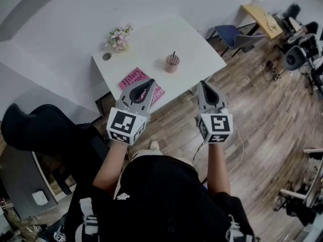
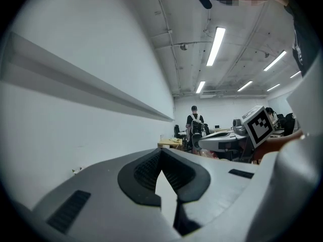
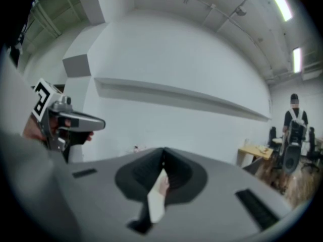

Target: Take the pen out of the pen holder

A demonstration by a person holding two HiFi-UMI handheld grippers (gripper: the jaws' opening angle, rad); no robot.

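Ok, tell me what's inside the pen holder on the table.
One dark pen stands in the pink pen holder, its top poking above the rim. The holder's wall hides its lower part, and anything shorter inside cannot be seen.

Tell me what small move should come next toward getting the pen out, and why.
Probably carry the right gripper forward over the white table toward the pen holder. The pen stands in the holder untouched, and both the right and the left gripper hang short of it, jaws together and empty. The jaws would need opening on the way.
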